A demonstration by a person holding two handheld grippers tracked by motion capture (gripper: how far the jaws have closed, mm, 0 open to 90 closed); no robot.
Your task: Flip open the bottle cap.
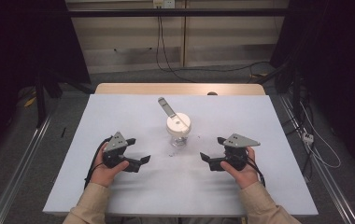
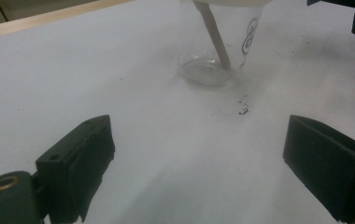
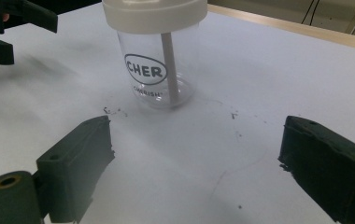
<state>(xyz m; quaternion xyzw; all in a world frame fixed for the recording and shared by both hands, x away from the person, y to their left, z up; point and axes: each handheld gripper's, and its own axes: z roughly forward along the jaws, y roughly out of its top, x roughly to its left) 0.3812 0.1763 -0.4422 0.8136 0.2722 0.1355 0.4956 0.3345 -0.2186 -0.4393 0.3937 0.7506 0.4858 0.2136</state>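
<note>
**Cup with lid and straw: grab low, go gentle**

Cup-wise, both sets of jaws stand wide apart with nothing between them: left gripper [image 1: 137, 162] and right gripper [image 1: 209, 160] rest on the white table [image 1: 119, 116], flanking the clear plastic cup [image 3: 159, 79] mid-table. It looks empty, so probably light, thin-walled, slick and tippy. I'd pinch the clear wall below the cream lid [image 3: 154, 14], avoiding the pale straw [image 1: 166, 107]. Plenty of bare surface all round; table edges sit well away.
</note>
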